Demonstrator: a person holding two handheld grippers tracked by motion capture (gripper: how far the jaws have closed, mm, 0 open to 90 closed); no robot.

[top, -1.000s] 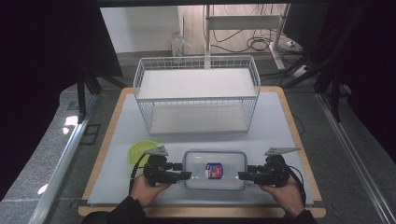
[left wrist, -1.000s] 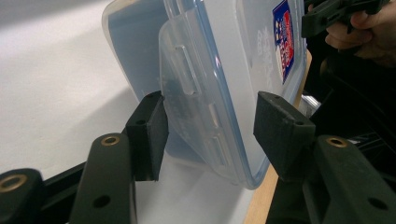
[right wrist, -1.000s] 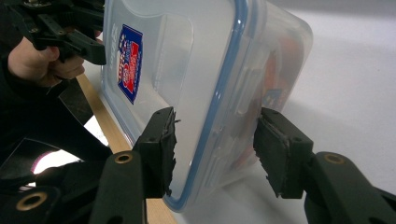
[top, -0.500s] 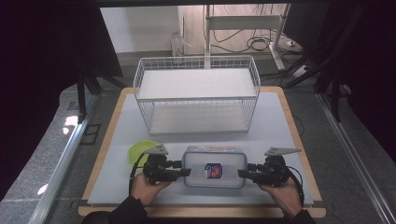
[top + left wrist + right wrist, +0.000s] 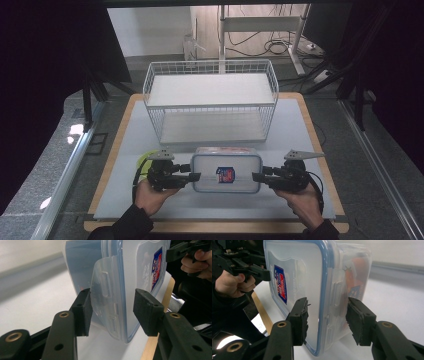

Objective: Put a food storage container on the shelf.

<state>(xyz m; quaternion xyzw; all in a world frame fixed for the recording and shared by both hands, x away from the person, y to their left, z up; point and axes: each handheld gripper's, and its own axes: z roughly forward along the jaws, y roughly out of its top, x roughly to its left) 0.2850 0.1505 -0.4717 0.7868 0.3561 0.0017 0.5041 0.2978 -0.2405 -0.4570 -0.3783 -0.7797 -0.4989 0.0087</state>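
While the clips are being worked, the white counter [image 5: 310, 130] carries a two-tier wire basket [image 5: 210, 67] at the back and a clear lidded container [image 5: 210, 170] near the front edge, flat and well short of the basket. The container is flanked end to end by the left hand-held gripper [image 5: 196, 176] and the right hand-held gripper [image 5: 256, 177].

Both are held half-open, and nothing is clamped. In the left gripper view, the left end flap [image 5: 100, 290] is seen swung out from the wall, touched by one pad, while the other pad is kept clear of the lid. In the right gripper view, the right end flap [image 5: 335, 302] is straddled but seemingly not yet pressed.

Trouble is judged likeliest if one flap is levered harder than the other: the light container could be tipped or dragged off the front edge. A smooth flap could also be lost from a single pad and snapped back shut.
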